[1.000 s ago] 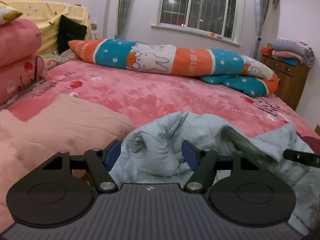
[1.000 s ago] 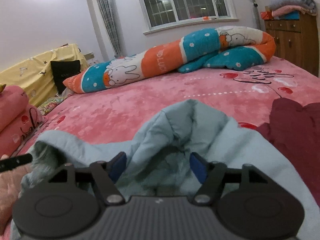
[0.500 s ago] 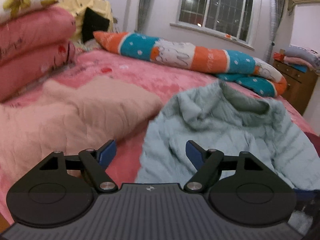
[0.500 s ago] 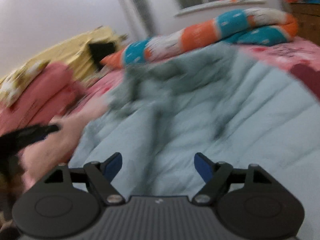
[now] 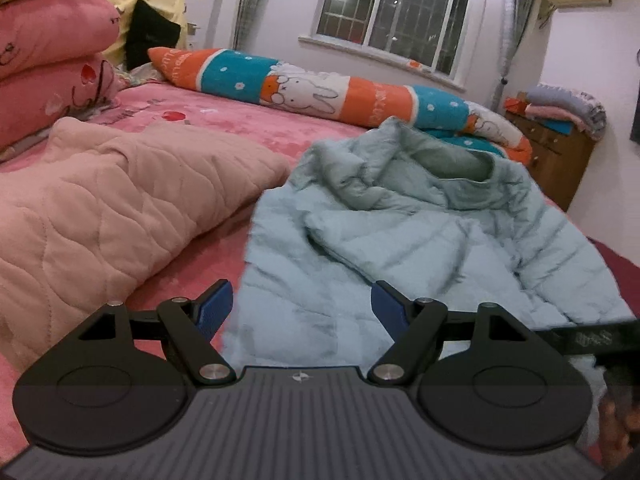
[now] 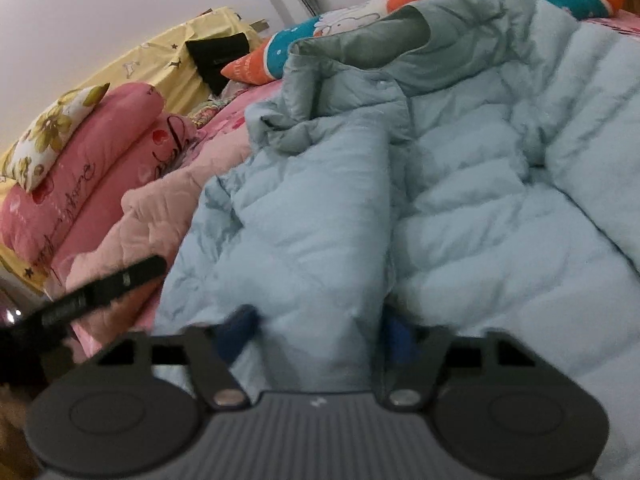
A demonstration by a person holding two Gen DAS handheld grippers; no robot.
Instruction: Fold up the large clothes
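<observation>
The left gripper (image 5: 300, 304) is held level and low above the near hem of the pale blue puffer jacket (image 5: 420, 232), its blue fingertips (image 5: 214, 306) spread wide with nothing between them. The right gripper (image 6: 320, 332) is tipped to one side and pressed into the same jacket (image 6: 460, 200); its fingers are set apart and a ridge of padded fabric bulges up between them, though whether that fabric is actually pinched cannot be told, since the tips are half buried and blurred. The jacket is spread over the pink bedspread (image 5: 240, 120), collar at the far end. A quilted pink garment (image 5: 120, 200) lies just to its left. A dark red cloth (image 5: 624, 272) is cut off at the right edge. Further off, a long bunny-print bolster (image 5: 320, 92) crosses the bed, folded pink quilts (image 5: 44, 56) are stacked at far left, and a barred window (image 5: 396, 8) and a wooden dresser (image 5: 560, 152) are seen beyond.
</observation>
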